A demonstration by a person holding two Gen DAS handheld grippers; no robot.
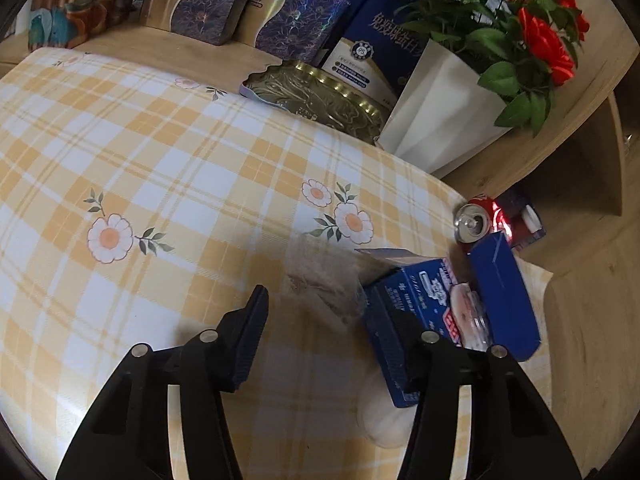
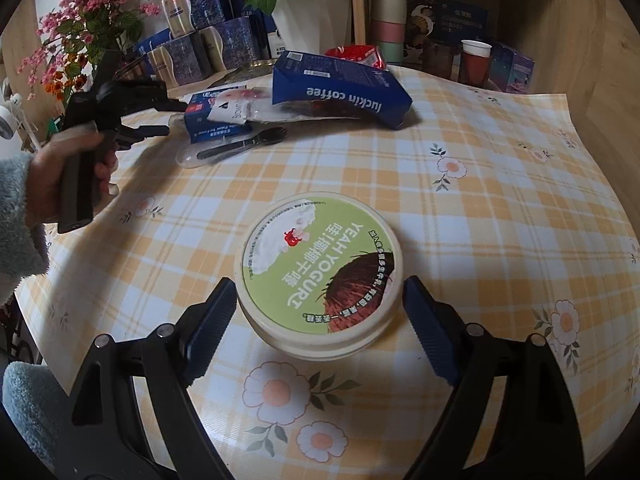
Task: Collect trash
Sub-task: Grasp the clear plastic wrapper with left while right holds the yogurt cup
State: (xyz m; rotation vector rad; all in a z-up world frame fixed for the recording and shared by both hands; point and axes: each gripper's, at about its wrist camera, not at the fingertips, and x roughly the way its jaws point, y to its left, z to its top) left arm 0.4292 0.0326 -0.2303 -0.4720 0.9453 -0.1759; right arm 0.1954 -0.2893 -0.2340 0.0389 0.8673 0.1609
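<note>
Yogurt tub (image 2: 320,276), round and cream-walled with a glossy green paper lid, sits on the plaid flowered tablecloth (image 2: 480,184) between the spread jaws of the right gripper (image 2: 320,320), its ribbed blue pads just clear of the tub's sides. Beyond the tub lie a black plastic fork (image 2: 244,145) in a clear wrapper, a small blue carton (image 1: 448,312) and a blue Luckin Coffee bag (image 2: 340,88). Beside that carton, the left gripper (image 1: 320,332) hangs half-open over a blurred, pale wrapper.
</note>
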